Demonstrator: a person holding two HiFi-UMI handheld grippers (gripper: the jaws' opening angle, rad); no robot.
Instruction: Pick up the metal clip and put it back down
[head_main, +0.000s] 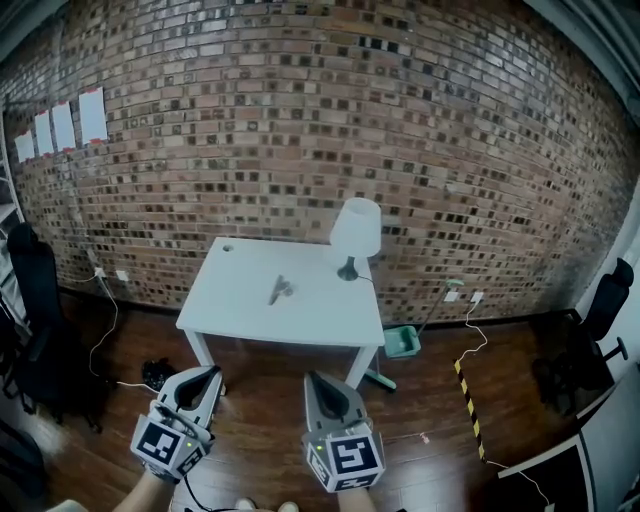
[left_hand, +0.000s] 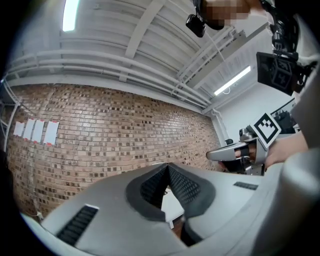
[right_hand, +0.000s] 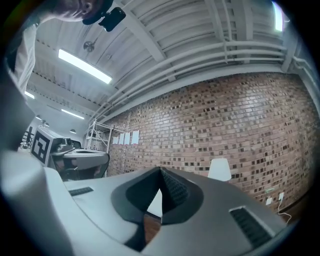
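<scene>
No word, number or brand name can be read in any view. The nearest things to signs are the square black-and-white coded markers on the cube (head_main: 165, 446) of the left gripper (head_main: 212, 373) and on the matching cube of the right gripper (head_main: 314, 381), both on the near side of the white table (head_main: 250, 320). These are blocky patterns, not letters. Up and left of the table, paper sheets (head_main: 62, 126) hang on the brick wall (head_main: 300, 120); any print on them is too small to tell. Right of the table, a yellow-and-black striped tape (head_main: 468, 396) lies on the floor (head_main: 420, 450), showing stripes only.
</scene>
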